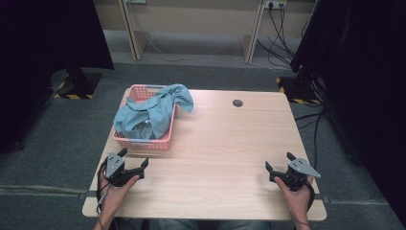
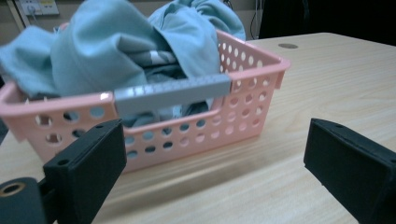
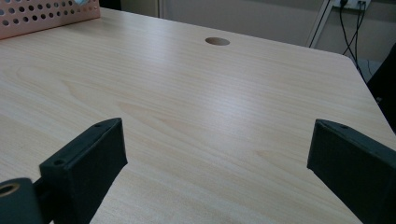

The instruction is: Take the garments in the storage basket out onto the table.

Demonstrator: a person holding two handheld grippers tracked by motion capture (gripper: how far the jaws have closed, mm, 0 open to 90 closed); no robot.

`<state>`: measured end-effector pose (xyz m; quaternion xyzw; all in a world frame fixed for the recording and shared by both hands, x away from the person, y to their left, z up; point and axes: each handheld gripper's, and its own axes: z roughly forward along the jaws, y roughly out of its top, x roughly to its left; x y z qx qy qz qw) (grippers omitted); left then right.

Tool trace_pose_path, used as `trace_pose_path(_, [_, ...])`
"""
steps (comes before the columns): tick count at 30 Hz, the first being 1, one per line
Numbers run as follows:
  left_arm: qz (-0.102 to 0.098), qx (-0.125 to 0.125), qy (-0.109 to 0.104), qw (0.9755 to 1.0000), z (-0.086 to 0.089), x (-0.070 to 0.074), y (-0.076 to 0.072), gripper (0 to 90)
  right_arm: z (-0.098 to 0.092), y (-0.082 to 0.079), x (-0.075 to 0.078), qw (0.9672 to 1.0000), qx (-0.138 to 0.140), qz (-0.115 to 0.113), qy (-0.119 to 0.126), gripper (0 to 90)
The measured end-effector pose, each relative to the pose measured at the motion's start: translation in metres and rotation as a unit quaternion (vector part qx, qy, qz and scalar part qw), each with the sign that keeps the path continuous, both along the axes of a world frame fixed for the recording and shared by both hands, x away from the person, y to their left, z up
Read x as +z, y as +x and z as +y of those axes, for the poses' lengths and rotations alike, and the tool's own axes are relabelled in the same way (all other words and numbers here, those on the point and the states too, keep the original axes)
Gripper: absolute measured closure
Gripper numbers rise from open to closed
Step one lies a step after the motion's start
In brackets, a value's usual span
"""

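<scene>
Soft cloth in a perforated basket
We hold both grippers, left and right, wide open and empty (matte black jaws) near the pink plastic basket of crumpled blue cloth.

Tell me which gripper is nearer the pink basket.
Left. The left gripper sits just in front of the pink basket; the right gripper is far across the table.

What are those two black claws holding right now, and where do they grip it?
Nothing. The left gripper and right gripper both stand open over the table, apart from the pink basket of blue cloth.
</scene>
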<state>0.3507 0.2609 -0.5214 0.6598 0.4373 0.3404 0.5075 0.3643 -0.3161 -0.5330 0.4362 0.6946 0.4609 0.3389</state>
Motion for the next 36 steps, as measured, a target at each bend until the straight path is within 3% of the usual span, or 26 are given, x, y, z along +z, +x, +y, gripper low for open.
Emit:
trace_pose_path(8, [-0.012, -0.001, 0.011, 0.9999, -0.005, 0.022, 0.022, 5.8, 0.000, 0.000, 0.000, 1.0000, 0.000, -0.001, 0.000, 4.8])
trace_pose_path(9, [-0.015, 0.001, 0.014, 0.9998, -0.006, 0.029, 0.031, 5.9, 0.000, 0.000, 0.000, 1.0000, 0.001, -0.001, -0.002, 4.8])
trace_pose_path(16, [-0.012, 0.009, 0.026, 0.9995, -0.008, 0.040, 0.056, 6.0, 0.000, 0.000, 0.000, 1.0000, 0.001, -0.001, 0.000, 4.8])
trace_pose_path(23, [-0.006, 0.034, 0.041, 0.9986, -0.001, 0.053, 0.080, 6.6, 0.000, -0.001, 0.000, 1.0000, 0.003, -0.002, -0.001, 4.8])
trace_pose_path(27, [0.005, 0.041, 0.062, 0.9972, 0.001, 0.059, 0.091, 7.9, 0.000, -0.001, 0.000, 1.0000, 0.004, -0.002, -0.002, 4.8])
trace_pose_path(28, [0.015, 0.041, 0.076, 0.9962, 0.000, 0.061, 0.097, 8.2, 0.001, 0.000, 0.000, 1.0000, 0.004, -0.002, -0.002, 4.8])
trace_pose_path(36, [0.023, 0.026, 0.105, 0.9938, -0.013, 0.071, 0.120, 9.0, 0.000, -0.001, 0.000, 1.0000, 0.005, -0.002, -0.002, 4.9])
